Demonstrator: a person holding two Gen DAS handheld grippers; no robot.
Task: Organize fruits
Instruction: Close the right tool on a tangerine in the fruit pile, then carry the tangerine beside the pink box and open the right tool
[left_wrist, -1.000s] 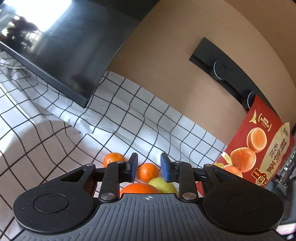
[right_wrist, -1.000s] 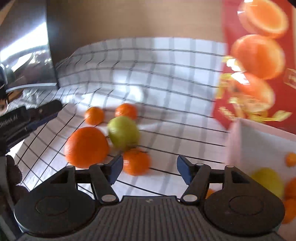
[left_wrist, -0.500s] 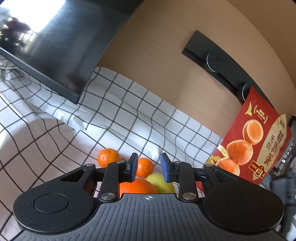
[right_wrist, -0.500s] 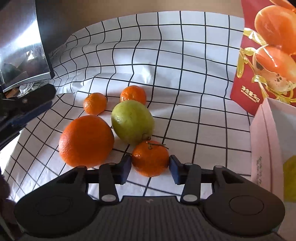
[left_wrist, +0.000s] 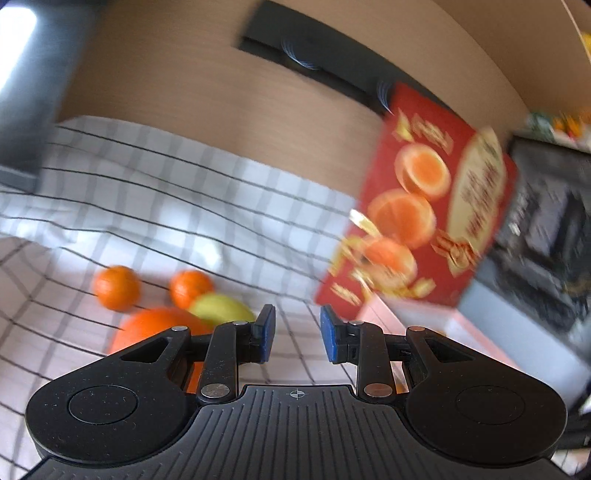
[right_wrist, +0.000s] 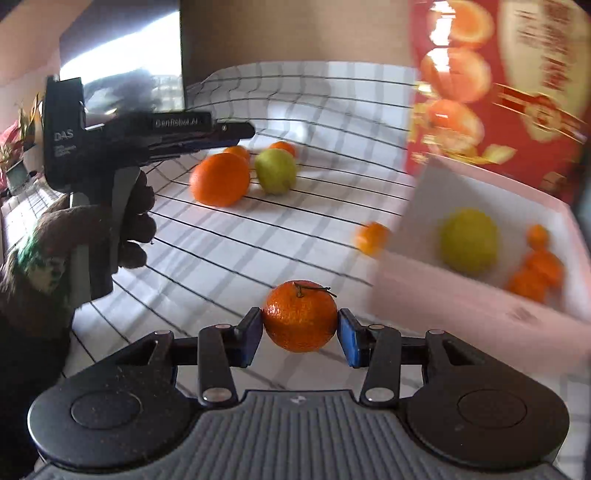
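1. Right gripper (right_wrist: 300, 336): blue pads clamped on both sides of a round, pebbled mandarin (right_wrist: 300, 315) with a stem, held above the checked cloth (right_wrist: 229, 236), near the white box (right_wrist: 472, 295).
2. Left gripper (left_wrist: 297, 333): pads narrowly apart, nothing between.
3. Box contents: smooth green fruit (right_wrist: 468, 239), small orange ones, blurred, perhaps three.
4. Large orange (right_wrist: 220, 179), partly hidden in the left view.

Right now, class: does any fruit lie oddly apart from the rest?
Yes. One small mandarin lies alone on the checked cloth just outside the white box, apart from the far fruit cluster.
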